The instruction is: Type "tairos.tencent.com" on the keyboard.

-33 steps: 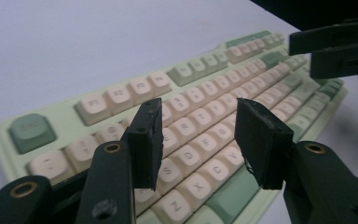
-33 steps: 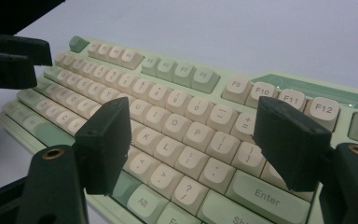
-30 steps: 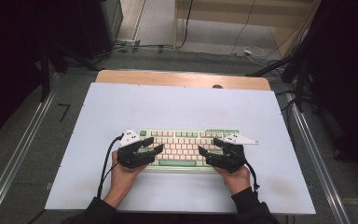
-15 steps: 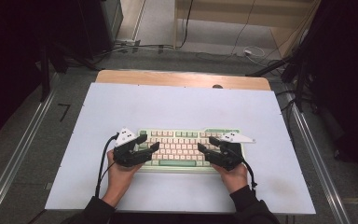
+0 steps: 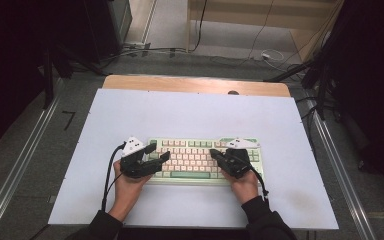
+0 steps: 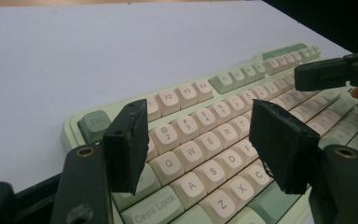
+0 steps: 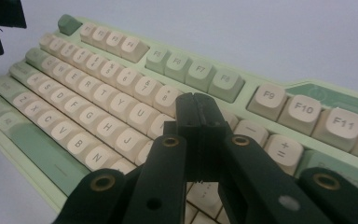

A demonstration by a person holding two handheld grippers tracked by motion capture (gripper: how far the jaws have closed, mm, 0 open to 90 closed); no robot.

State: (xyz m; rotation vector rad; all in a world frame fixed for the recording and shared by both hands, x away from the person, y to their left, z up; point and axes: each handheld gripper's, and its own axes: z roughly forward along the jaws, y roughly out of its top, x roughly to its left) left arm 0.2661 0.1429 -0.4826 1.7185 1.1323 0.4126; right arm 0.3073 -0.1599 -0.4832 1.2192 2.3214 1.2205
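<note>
Left gripper point(image 6: 200, 144) jaws spread over keyboard point(image 5: 205, 159) left end; right gripper point(image 7: 196, 112) jaws clenched empty above keys; progress unclear.

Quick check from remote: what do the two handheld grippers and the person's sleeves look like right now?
Both grippers are black. The left gripper and right gripper each carry a pale three-cornered plate on top and trail a black cable. In the gripper views, the jaw arms show brass-coloured rivet holes and blocky black pads. The sleeves are dark.

High view looks down, both gripper views close, low, sharing the keyboard point(image 5: 203, 159)
</note>
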